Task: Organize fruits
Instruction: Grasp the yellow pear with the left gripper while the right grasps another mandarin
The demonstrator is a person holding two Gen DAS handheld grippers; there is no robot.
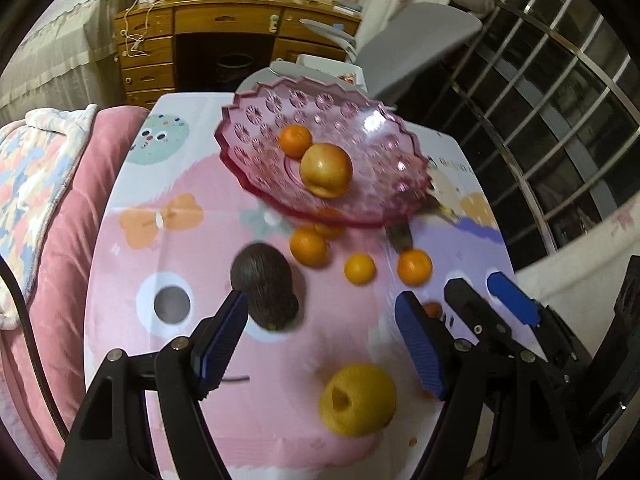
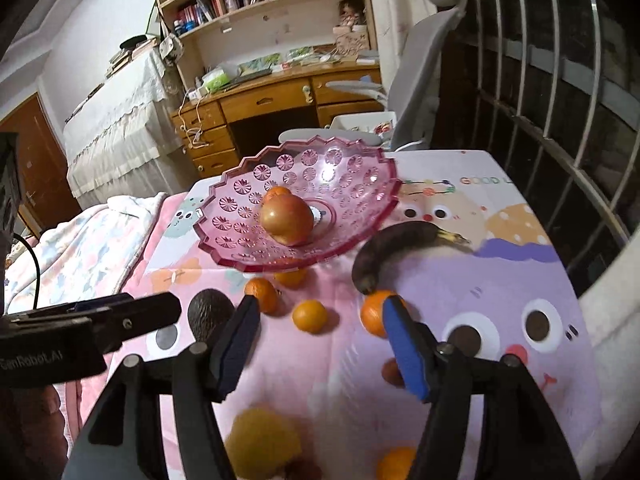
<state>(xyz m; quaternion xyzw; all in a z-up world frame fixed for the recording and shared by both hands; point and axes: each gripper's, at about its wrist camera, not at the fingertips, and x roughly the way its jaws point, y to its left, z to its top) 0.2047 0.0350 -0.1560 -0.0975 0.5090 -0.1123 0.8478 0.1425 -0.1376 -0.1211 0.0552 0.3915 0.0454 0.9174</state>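
Near edge: we see bare cloth beside the yellow apple.
Midway: avocado, tangerines and banana crowd our path.
Bowl: open from above, apple central.
Right: window bars wall us in.

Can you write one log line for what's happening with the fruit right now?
bowl: apple, one orange | avocado: table | left tongs: open | right tongs: open

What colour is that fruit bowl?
The glass bowl is translucent pink with starburst patterns, clearest in the right wrist view.
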